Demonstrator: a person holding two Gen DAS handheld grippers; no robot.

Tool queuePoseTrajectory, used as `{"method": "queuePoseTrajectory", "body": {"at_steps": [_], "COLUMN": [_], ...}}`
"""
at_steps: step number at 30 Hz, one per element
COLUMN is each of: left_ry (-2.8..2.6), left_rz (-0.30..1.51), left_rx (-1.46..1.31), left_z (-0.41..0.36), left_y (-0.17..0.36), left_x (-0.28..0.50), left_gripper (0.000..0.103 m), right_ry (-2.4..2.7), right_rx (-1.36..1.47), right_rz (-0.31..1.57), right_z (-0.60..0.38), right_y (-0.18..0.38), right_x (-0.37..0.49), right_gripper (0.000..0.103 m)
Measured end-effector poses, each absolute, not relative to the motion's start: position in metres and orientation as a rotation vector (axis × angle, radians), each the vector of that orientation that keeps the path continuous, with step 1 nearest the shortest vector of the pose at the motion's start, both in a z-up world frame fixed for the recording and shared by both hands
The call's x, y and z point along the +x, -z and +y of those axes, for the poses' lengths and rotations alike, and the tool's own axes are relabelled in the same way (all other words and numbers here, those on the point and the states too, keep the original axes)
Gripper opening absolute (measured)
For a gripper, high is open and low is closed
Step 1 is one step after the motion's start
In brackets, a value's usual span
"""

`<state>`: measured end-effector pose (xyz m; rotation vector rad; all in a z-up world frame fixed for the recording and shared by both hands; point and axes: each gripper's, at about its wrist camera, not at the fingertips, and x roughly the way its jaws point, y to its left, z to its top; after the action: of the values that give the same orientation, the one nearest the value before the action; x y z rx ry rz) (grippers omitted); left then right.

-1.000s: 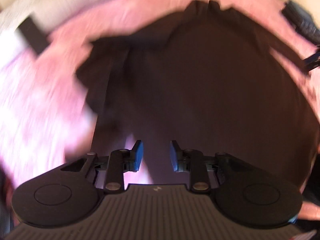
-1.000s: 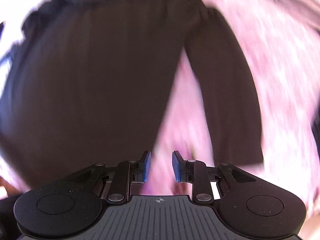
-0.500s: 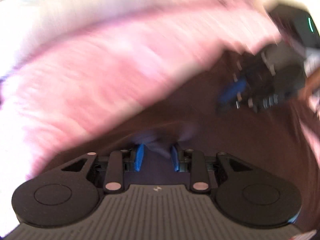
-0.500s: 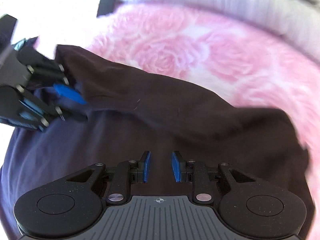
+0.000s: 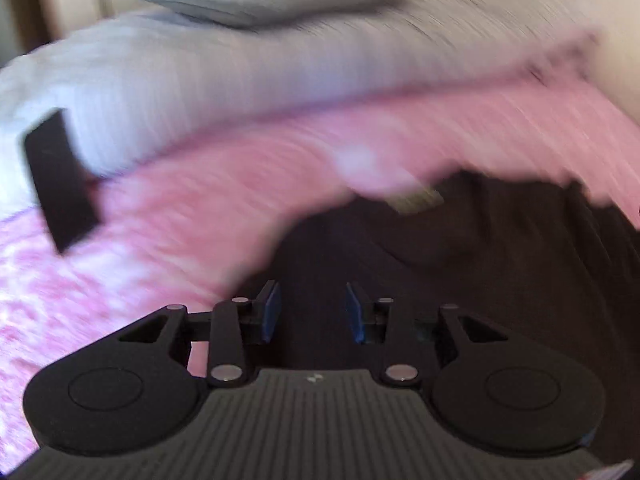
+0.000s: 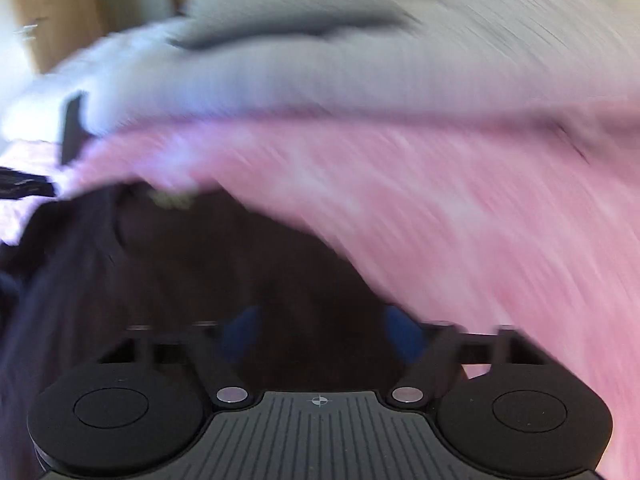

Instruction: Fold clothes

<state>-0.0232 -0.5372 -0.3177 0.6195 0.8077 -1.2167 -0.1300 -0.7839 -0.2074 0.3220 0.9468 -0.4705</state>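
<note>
A dark brown garment [image 5: 480, 264] lies on a pink flowered blanket [image 5: 200, 208], with a tan neck label [image 5: 416, 200] at its far edge. My left gripper [image 5: 312, 316] is open and empty, fingers over the garment's left edge. In the right wrist view the same garment [image 6: 200, 280] fills the lower left, its label [image 6: 172, 198] far. My right gripper [image 6: 320, 336] is open wide over the cloth and holds nothing. Both views are motion-blurred.
A white duvet [image 5: 200, 64] and a grey pillow [image 5: 256, 4] lie beyond the pink blanket [image 6: 440, 216]. A flat black object [image 5: 60, 176] rests at the left where blanket meets duvet; it also shows in the right wrist view [image 6: 72, 128].
Both grippers have opened, the right one wide, and swung up toward the head of the bed. The left gripper is no longer in the right view.
</note>
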Motion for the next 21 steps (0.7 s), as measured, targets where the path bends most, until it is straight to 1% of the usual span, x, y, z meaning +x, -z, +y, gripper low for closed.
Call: {"method": "queuePoseTrajectory", "body": {"at_steps": [6, 9, 13, 14, 15, 16, 18, 19, 21], "left_ry": [1.45, 1.549, 1.642, 1.666, 1.689, 1.706, 1.744, 1.759, 1.788], "left_rz": [0.863, 0.883, 0.888, 0.878, 0.868, 0.857, 0.849, 0.84, 0.828], "left_rx": [0.705, 0.724, 0.769, 0.784, 0.799, 0.815, 0.839, 0.848, 0.857], "left_z": [-0.549, -0.559, -0.568, -0.57, -0.572, -0.574, -0.58, -0.582, -0.59], "left_y": [0.329, 0.331, 0.329, 0.328, 0.327, 0.327, 0.326, 0.325, 0.322], "left_x": [-0.124, -0.176, -0.235, -0.249, -0.263, -0.276, -0.3, -0.312, -0.332], "left_gripper": [0.03, 0.031, 0.031, 0.031, 0.031, 0.031, 0.031, 0.031, 0.031], "right_ry": [0.637, 0.659, 0.631, 0.618, 0.606, 0.594, 0.563, 0.544, 0.582], "right_rx": [0.497, 0.572, 0.651, 0.659, 0.667, 0.675, 0.682, 0.68, 0.489], "right_rz": [1.056, 1.085, 1.127, 1.141, 1.155, 1.168, 1.196, 1.21, 1.242], "right_z": [-0.813, -0.794, -0.824, -0.833, -0.842, -0.851, -0.867, -0.873, -0.877], "right_y": [0.213, 0.229, 0.256, 0.261, 0.266, 0.27, 0.274, 0.272, 0.258], "right_x": [-0.248, -0.309, -0.325, -0.321, -0.316, -0.311, -0.303, -0.299, -0.296], "right_gripper": [0.079, 0.079, 0.079, 0.071, 0.046, 0.04, 0.007, 0.001, 0.001]}}
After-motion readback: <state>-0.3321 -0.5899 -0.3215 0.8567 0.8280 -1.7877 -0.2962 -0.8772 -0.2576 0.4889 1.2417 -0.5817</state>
